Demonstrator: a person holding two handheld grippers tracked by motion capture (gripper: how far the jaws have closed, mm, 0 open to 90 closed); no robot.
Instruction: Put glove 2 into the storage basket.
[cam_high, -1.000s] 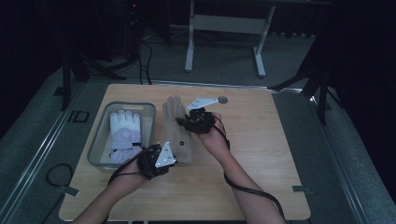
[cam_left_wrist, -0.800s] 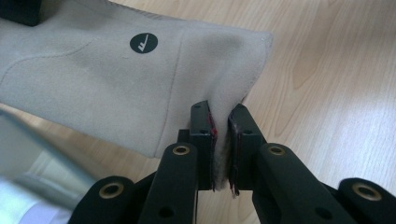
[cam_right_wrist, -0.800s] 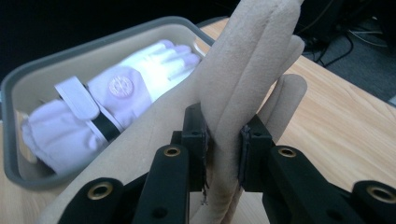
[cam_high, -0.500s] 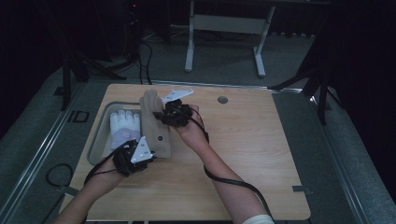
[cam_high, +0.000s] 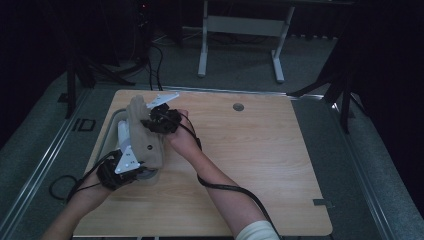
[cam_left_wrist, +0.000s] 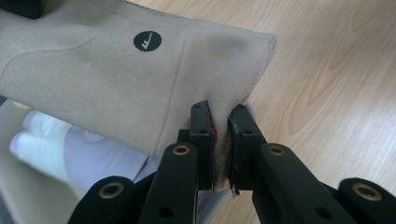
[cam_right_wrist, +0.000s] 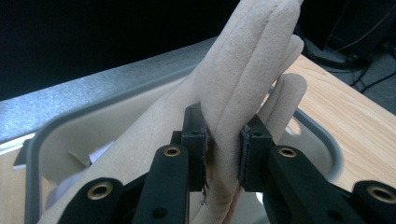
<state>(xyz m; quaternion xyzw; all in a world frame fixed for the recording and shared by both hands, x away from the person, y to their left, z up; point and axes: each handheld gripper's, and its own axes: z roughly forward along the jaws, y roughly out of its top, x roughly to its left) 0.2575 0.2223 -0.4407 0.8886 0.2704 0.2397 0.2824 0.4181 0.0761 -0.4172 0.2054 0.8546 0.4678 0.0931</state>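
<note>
Shift: both grippers and the beige glove (cam_high: 145, 137) have travelled left since the earlier frames, from mid-table to over the tray (cam_high: 111, 131).
Glove: held off the wood, stretched between the two tools, finger end up and over the tray.
Left gripper (cam_left_wrist: 219, 140): clamped on the cuff edge, near the round logo.
Right gripper (cam_right_wrist: 223, 149): clamped on the finger section.
Tray: grey rim, at the table's (cam_high: 260, 165) left edge; a white glove (cam_left_wrist: 70, 149) already lies inside.
Done, by my reading: beige glove lifted and carried to the tray.
Left: lower it in beside the white glove, then let go with both tools.
</note>
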